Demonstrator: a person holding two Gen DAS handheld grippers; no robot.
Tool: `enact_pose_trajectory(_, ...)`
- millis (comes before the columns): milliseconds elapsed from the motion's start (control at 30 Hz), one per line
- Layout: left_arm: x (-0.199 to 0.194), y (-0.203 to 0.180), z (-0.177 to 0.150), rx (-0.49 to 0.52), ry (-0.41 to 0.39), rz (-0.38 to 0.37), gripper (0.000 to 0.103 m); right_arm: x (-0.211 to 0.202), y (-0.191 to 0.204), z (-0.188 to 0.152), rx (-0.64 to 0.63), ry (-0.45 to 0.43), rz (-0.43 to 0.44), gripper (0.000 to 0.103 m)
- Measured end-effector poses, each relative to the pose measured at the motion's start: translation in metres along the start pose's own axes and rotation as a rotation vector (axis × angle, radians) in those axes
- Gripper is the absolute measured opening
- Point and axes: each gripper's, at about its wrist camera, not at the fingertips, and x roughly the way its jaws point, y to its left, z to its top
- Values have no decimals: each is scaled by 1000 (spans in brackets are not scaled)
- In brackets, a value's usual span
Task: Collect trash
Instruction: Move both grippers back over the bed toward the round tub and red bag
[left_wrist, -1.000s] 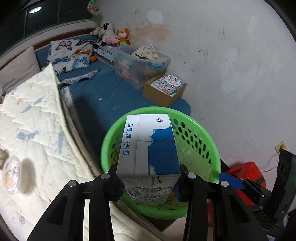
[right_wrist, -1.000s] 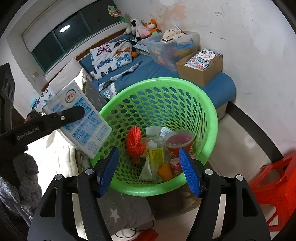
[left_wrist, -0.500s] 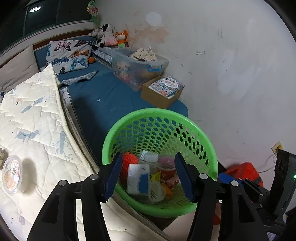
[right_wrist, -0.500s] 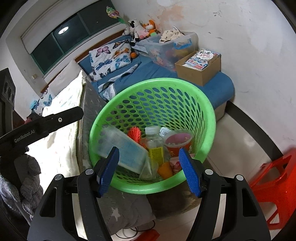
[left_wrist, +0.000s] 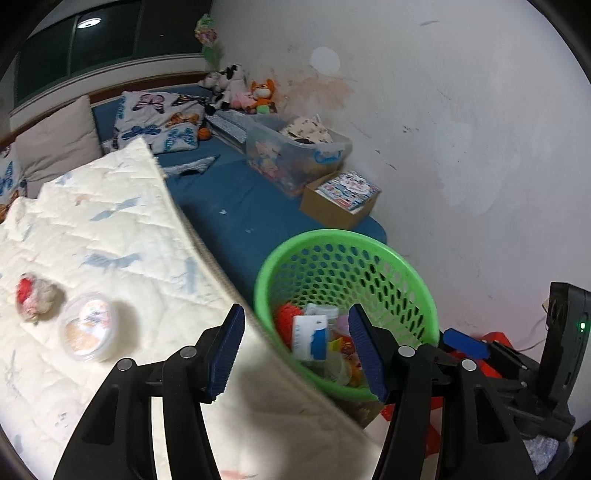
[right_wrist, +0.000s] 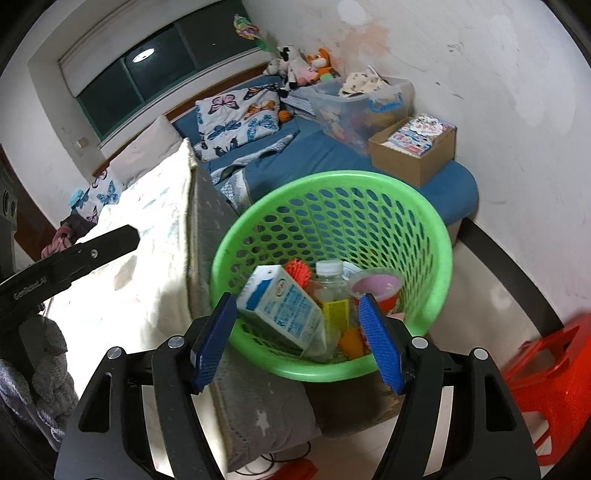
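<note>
So the milk carton (right_wrist: 282, 308) is in the green basket (right_wrist: 441, 258), lying tilted against the near-left wall, lower middle of the right wrist view. Around it in there: a clear bottle (right_wrist: 330, 275), a pink cup (right_wrist: 376, 288), a red spiky ball (right_wrist: 297, 270), and some yellow and orange bits I can't really make out. That part of the job looks done.

The left claw (left_wrist: 295, 350) is spread with nothing between its pads, hanging over the edge of the quilt (left_wrist: 110, 229) with the basket just beyond it on the right. The right claw (right_wrist: 297, 338) is also empty, its jaws opening a little, sitting above the near rim of the basket.

What's left, as far as I can tell: over in the lower left of the left wrist view there's a round plastic tub (left_wrist: 88, 326) lying on the quilt, and just beside it a crumpled red-and-white wad (left_wrist: 35, 301). Both look like trash to me, so I'd guess those go next. Anything else on the bed is too blurry to call.
</note>
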Motion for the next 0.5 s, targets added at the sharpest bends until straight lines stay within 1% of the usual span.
enact_pose_trajectory(133,-19,20,-9,-8,-24,37,59,2,20,1,-36,4,24,70)
enact_pose_trajectory(233,-34,40,-18,-17,-40,81,60,4,37,1,-65,8,44,72)
enact_pose_trajectory(500,-71,98,-36,-104,-48,182,60,16,92,3,-158,28,107,72)
